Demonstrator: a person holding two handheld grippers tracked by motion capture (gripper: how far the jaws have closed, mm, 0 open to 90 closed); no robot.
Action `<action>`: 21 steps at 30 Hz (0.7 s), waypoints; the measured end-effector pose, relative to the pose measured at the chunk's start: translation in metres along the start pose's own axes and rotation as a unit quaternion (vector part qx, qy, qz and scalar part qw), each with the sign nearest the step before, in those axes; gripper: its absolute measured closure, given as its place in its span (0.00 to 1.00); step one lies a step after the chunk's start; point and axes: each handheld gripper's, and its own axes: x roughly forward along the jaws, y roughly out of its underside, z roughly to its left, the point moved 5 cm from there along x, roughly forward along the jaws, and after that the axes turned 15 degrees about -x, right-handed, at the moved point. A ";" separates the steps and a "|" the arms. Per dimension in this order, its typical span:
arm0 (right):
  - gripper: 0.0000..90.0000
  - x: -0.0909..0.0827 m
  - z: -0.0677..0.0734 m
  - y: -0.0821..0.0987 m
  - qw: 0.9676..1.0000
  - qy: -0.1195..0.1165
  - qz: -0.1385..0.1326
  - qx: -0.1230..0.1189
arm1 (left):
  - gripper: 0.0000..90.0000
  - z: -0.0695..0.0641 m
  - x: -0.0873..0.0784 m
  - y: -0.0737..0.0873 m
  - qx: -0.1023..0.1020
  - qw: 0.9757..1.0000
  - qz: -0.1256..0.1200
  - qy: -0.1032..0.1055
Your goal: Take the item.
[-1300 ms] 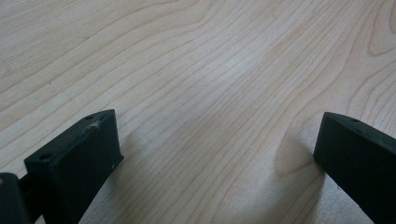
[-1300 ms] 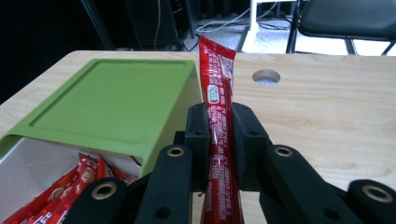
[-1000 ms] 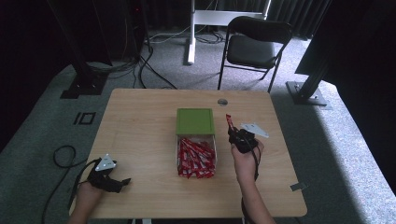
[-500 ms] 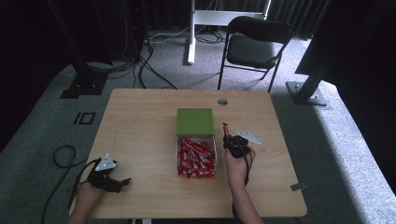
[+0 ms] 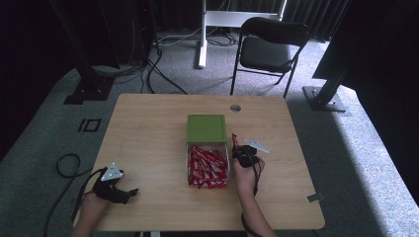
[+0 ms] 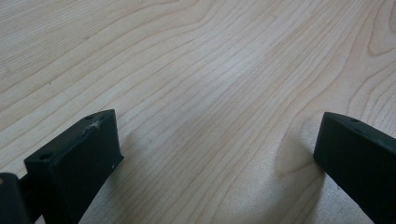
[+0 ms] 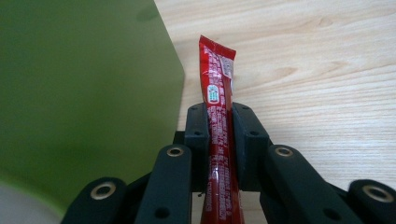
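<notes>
An open box (image 5: 189,168) with several red sachets (image 5: 206,167) lies at the middle of the wooden table (image 5: 148,133), its green lid (image 5: 206,128) flat behind it. My right gripper (image 5: 237,146) is just right of the box, shut on one red sachet (image 7: 218,112) that sticks out past the jaws. The green lid (image 7: 79,88) is close on the left in the right gripper view. My left gripper (image 5: 129,193) rests at the table's front left, open, over bare wood (image 6: 210,93).
A round cable hole (image 5: 235,107) sits at the table's far edge. A black folding chair (image 5: 269,47) and a white stand (image 5: 202,34) are on the floor beyond. A cable (image 5: 66,165) loops on the floor at the left.
My right gripper has moved left, toward the box's right edge, still holding the sachet. The left gripper has stayed put.
</notes>
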 end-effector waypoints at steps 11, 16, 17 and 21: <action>0.83 0.011 0.001 0.000 1.000 0.010 0.022 -0.015 | 0.01 0.000 0.000 0.000 0.000 1.000 0.000 0.000; 0.77 0.018 0.001 0.002 0.999 0.000 0.039 -0.017 | 0.01 0.000 0.000 0.000 0.000 1.000 0.000 0.000; 0.77 0.018 0.001 0.002 0.999 -0.001 0.038 -0.014 | 0.02 0.000 0.000 0.000 0.000 1.000 0.000 0.000; 0.71 0.015 0.000 -0.002 0.999 0.000 0.030 -0.021 | 0.01 0.000 0.000 0.000 0.000 1.000 0.000 0.000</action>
